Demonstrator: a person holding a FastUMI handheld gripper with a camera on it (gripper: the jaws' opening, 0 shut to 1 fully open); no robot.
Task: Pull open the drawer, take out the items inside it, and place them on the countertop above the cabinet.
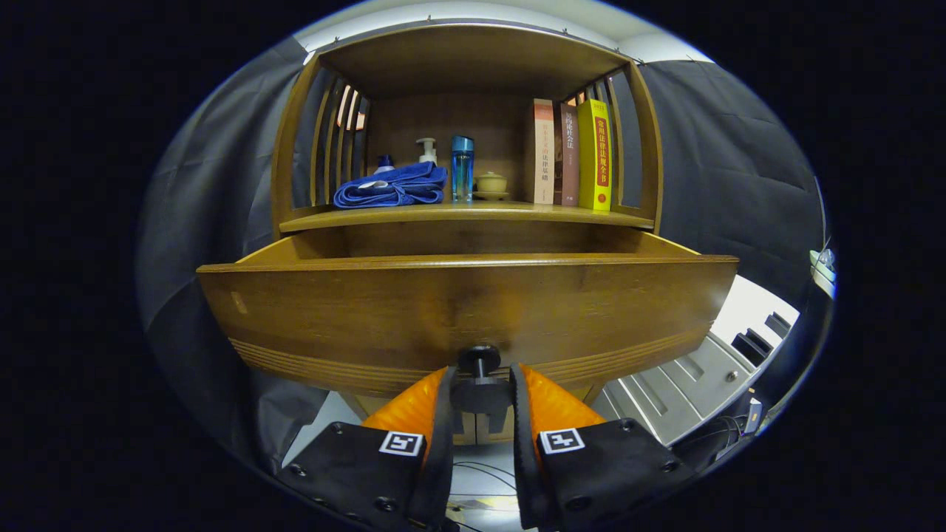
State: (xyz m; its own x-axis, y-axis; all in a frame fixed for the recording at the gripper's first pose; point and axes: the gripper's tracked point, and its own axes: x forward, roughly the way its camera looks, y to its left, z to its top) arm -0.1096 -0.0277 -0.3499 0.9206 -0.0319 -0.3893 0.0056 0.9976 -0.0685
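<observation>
The drawer [465, 310] is out, pulled well forward of the wooden cabinet [473, 66], and its broad front panel runs crosswise right ahead of the hand-held gripper [480, 395], long axis side to side, face toward the camera. From down here the panel hides the inside, so I cannot tell what lies in it. The black knob [479, 360] sticks straight out from the low middle of that panel, and the orange fingers [414, 406] are pressed in on its dark cap from both sides, pinching it.

Above the open drawer sits the bench [473, 214], the cabinet's own shelf top, and it is busy. Three upright books [573, 154] stand at one end, the yellow one outermost. A folded blue towel [392, 186] lies at the other end, with a white pump bottle [426, 150] behind it. Between them stands a blue bottle [462, 168], and just beside it a small lidded cup [491, 185] on a saucer.
</observation>
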